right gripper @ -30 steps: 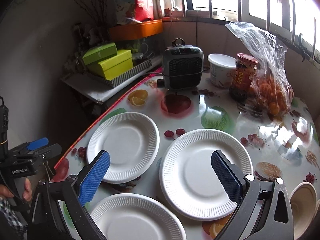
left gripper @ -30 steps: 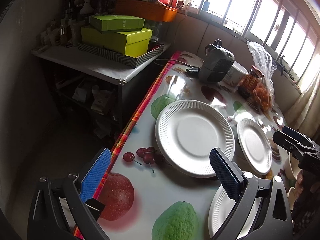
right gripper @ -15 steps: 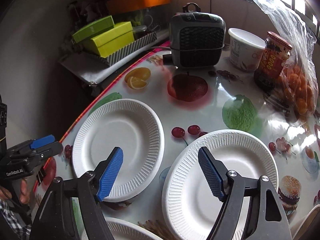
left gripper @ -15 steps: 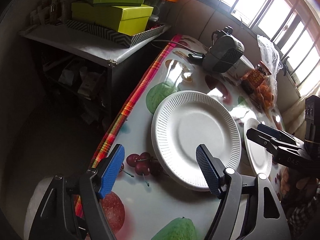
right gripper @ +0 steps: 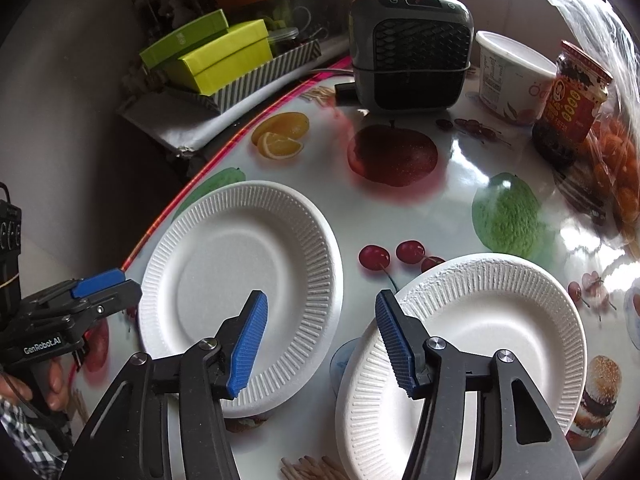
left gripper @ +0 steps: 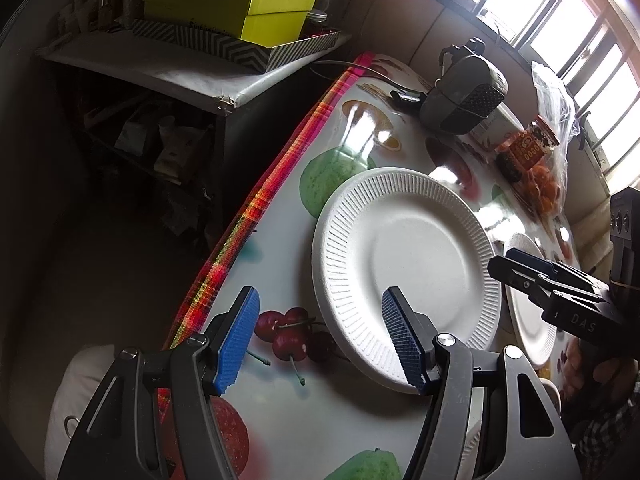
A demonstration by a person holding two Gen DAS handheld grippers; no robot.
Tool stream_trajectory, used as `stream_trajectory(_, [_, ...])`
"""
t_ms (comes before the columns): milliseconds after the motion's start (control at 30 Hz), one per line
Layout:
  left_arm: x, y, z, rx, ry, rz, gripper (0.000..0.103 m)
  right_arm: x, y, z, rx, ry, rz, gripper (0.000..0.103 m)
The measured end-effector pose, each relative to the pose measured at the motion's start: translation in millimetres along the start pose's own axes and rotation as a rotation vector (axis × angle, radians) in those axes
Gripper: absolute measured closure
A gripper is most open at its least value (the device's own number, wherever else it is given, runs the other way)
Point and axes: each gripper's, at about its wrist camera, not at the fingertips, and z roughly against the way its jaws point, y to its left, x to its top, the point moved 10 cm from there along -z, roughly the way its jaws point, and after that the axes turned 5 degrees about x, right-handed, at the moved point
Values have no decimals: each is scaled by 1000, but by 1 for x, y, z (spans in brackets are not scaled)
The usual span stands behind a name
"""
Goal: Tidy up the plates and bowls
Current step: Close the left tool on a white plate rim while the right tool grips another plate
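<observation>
A white paper plate (left gripper: 404, 264) lies near the table's left edge; it also shows in the right wrist view (right gripper: 240, 280). My left gripper (left gripper: 320, 344) is open, its jaws astride the plate's near rim, low over the table. A second white plate (right gripper: 472, 352) lies to the right, seen edge-on in the left wrist view (left gripper: 528, 320). My right gripper (right gripper: 320, 340) is open, over the gap between the two plates. The left gripper appears in the right wrist view (right gripper: 80, 300); the right gripper appears in the left wrist view (left gripper: 552, 284).
A grey fan heater (right gripper: 408, 36), a white tub (right gripper: 508, 76), a red-labelled jar (right gripper: 572, 104) and a bag of oranges (right gripper: 616, 152) stand at the table's far side. Green boxes (left gripper: 228, 4) sit on a side shelf left of the table. Toothpicks (right gripper: 308, 468) lie near the front.
Both grippers have moved forward and lower toward the plates. Both jaw pairs have narrowed but remain open. The plates have not moved.
</observation>
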Motion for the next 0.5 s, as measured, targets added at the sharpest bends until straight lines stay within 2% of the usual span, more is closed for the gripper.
stream_trajectory(133, [-2, -1, -2, -26, 11, 18, 39, -2, -4, -5, 7, 14, -22, 53])
stream_trajectory(300, [-2, -3, -5, -48, 33, 28, 57, -3, -2, -8, 33, 20, -24, 62])
stream_trajectory(367, [-2, -4, -5, -49, 34, 29, 57, -4, -2, -9, 38, 23, -24, 63])
stream_trajectory(433, [-3, -7, -6, -59, 39, 30, 61, -4, -1, -9, 40, 23, -25, 68])
stream_trajectory(500, [-4, -9, -7, -64, 44, 32, 67, -4, -1, -9, 44, 23, -27, 69])
